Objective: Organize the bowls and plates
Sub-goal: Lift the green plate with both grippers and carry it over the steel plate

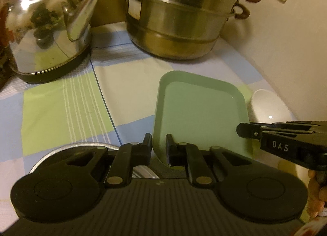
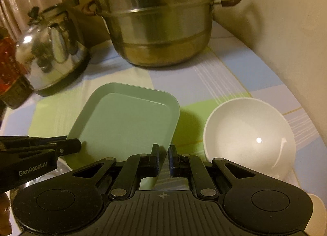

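Left gripper (image 1: 159, 144) is clamped on the near left edge of the green plate (image 1: 200, 117); right gripper (image 2: 163, 154) pinches its near right edge. A white bowl (image 2: 249, 129) sits just right of the right gripper, apart from the plate.

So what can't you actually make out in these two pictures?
- Green plate: its near edge, both views, hidden behind the left hand-held gripper and right hand-held gripper.
- White bowl: cut off by the right hand-held gripper in the left view.
- Round metal thing: left view, mostly under the gripper body.
- Red thing: right view, blurred and cropped.
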{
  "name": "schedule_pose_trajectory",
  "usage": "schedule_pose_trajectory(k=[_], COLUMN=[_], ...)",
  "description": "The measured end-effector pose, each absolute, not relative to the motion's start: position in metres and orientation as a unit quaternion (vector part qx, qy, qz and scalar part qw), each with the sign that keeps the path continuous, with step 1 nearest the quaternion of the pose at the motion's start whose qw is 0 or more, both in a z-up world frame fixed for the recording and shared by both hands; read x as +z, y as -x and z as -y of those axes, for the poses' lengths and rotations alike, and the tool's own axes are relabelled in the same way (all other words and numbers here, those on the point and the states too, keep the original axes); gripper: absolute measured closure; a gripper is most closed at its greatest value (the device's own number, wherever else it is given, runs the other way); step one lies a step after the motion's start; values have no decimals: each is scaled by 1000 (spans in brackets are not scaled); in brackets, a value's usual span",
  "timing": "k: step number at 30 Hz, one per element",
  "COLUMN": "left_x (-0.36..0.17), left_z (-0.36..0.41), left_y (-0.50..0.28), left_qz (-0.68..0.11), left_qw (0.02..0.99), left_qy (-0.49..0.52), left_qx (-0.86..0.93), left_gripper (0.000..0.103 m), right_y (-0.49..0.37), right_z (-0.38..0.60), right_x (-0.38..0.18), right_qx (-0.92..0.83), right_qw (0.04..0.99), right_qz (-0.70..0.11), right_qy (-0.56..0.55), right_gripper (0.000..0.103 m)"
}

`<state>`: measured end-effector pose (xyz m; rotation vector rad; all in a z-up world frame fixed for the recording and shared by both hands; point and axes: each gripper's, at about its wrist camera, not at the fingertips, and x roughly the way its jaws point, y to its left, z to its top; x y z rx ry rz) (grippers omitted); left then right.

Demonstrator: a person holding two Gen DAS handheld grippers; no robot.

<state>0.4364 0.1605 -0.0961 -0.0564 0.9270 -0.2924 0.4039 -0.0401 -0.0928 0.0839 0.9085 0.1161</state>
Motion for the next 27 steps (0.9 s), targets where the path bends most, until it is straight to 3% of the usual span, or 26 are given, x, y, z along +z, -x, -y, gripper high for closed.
schedule_pose_trajectory(k=[13, 27], left_x=[-60, -50], left_z=[-162, -179], left_y=[-351, -249], left_qz=[-417, -417], left_qw=[900, 904], left_qy=[43, 74], left_qx=[-119, -61], left_gripper=[91, 91], right_y=[-335, -264], right_z=[49, 31], right_x=[-54, -50], right_qx=[112, 189], right_qw=[902, 892], right_qz=[-415, -410], right_qy=[-37, -7], right_gripper=[94, 94])
